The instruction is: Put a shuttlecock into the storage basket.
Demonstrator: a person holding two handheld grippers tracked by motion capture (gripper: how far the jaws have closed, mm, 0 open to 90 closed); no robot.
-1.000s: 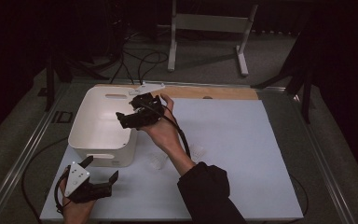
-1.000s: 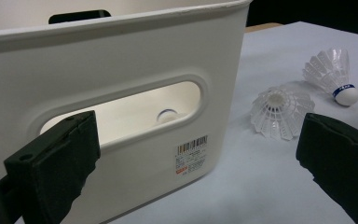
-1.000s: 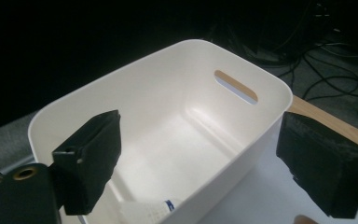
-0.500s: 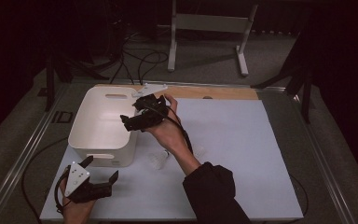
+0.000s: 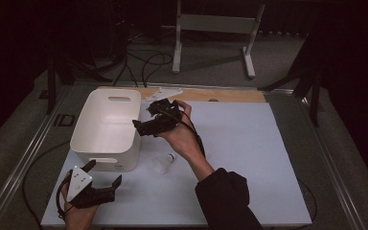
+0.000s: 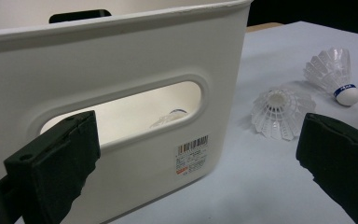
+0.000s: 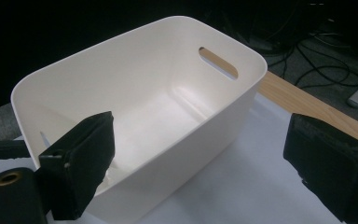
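Note:
A white plastic bin (image 5: 106,123) with handle slots stands at the table's left. My right gripper (image 5: 141,127) hovers open over the bin's right rim, and between its wide jaws (image 7: 200,154) I look into the bin (image 7: 168,107). My left gripper (image 5: 104,173) rests open near the front left corner, aimed at the bin's near wall (image 6: 121,60). Through that wall's slot a shuttlecock (image 6: 170,116) lies inside. Two white shuttlecocks lie on the table right of the bin, one (image 6: 282,112) closer and one (image 6: 335,77) with a blue band; one shuttlecock (image 5: 163,164) also appears from above.
The table has a pale blue mat (image 5: 249,158), with a wooden strip (image 5: 230,95) along its far edge. A small white piece (image 5: 165,92) lies behind the bin. A metal stand (image 5: 215,24) and cables are on the floor beyond.
My right gripper has drifted slightly right and toward me, from over the bin to its right rim. The left gripper and the shuttlecocks on the table have stayed put.

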